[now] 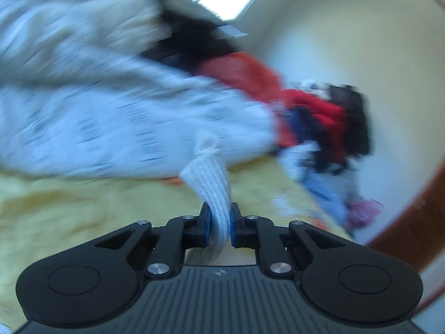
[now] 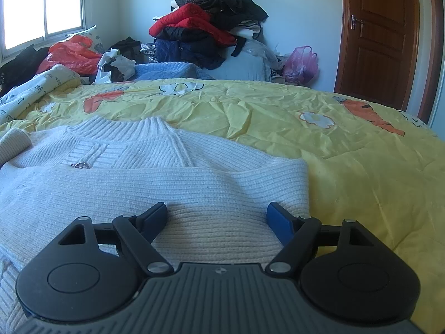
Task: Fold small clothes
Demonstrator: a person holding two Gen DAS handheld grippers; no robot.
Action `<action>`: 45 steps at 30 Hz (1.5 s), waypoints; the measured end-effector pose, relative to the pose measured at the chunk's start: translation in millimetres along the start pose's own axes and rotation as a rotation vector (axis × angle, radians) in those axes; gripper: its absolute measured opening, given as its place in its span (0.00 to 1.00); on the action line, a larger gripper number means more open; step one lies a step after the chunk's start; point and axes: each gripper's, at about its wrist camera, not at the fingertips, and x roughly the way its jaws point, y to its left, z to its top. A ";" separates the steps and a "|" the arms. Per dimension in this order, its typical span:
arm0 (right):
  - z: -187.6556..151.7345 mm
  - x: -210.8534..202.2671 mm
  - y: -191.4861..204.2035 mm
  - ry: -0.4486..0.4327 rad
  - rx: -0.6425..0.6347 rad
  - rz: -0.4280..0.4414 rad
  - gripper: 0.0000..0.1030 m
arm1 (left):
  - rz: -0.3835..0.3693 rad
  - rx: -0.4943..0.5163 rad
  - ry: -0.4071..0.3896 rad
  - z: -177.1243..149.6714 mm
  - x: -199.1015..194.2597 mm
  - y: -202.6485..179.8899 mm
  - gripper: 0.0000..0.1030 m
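Currently the left tool [image 1: 219, 224] is clamped on a ribbed white strip of knit [image 1: 207, 178], apparently a cuff or hem of the sweater; its blue pads pinch the fabric from both sides. The left wrist view is heavily motion-blurred. Behind the pinched strip sits a pale printed blanket [image 1: 97, 117] and a smear of red and dark clothes [image 1: 319, 111], over the yellow bedspread [image 1: 69, 208].

The right tool [image 2: 217, 218] has jaws spread wide, nothing gripped. It hovers low over the white knit sweater [image 2: 155, 189]; I cannot tell whether the fingertips touch the knit. The sweater lies flat on the bed, collar [image 2: 155, 123] pointing away from the camera, a folded band lying across its body. A small metal button or clasp [image 2: 80, 164] shows on the placket, left of centre. One cuff [image 2: 14, 142] lies at the far left edge.

The sweater sits on the near part of the yellow bedspread [image 2: 278, 128], which has carrot and white prints. Far side of the bed: a pile of clothes [image 2: 205, 27] against the wall, an orange plastic bag [image 2: 72, 53], a purple bag [image 2: 301, 64]. A wooden door [image 2: 381, 36] stands at right, a window [image 2: 41, 8] at left.
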 end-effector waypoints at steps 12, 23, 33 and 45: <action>-0.5 -0.6 -3.2 -0.004 0.015 0.022 0.79 | -0.333 0.353 0.253 -162.8 15.3 -186.5 0.12; 24.8 -10.3 -1.8 0.048 0.144 0.141 0.88 | -0.393 0.471 0.279 -218.1 18.9 -167.8 0.14; 40.3 41.7 21.4 0.336 0.630 0.587 0.90 | -0.525 0.546 0.281 -228.0 9.3 -184.9 0.90; 20.2 35.3 17.7 0.292 0.455 0.464 0.13 | -0.355 0.539 0.160 -210.0 -102.1 -114.1 0.95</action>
